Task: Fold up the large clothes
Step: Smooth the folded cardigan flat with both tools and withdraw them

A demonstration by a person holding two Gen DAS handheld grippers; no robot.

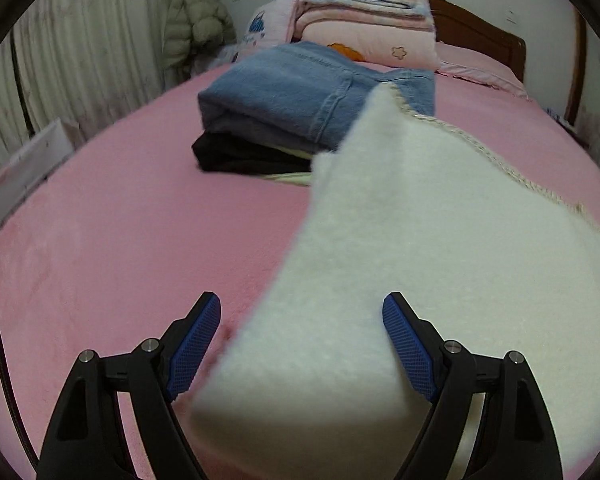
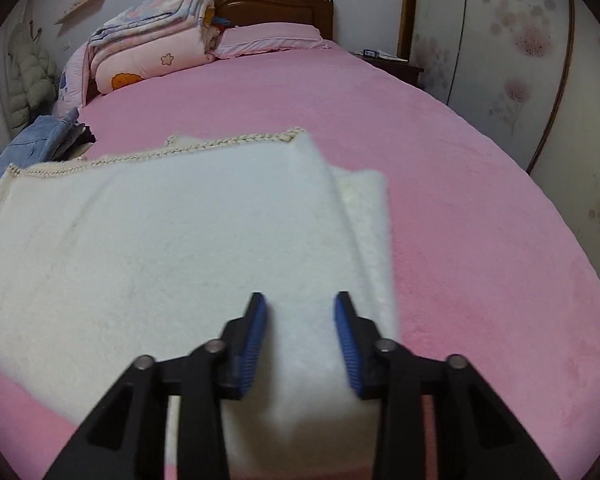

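White fluffy sweater (image 2: 172,240) with a knitted cream edge lies folded on my pink bed (image 2: 480,220); both my left gripper (image 1: 302,312) and right gripper (image 2: 300,312) hang spread above it.

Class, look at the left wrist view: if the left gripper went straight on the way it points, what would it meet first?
Most likely the white fleece garment, which already lies between the open left gripper fingers. Beyond it lies the pile of folded clothes, though depth is unclear.
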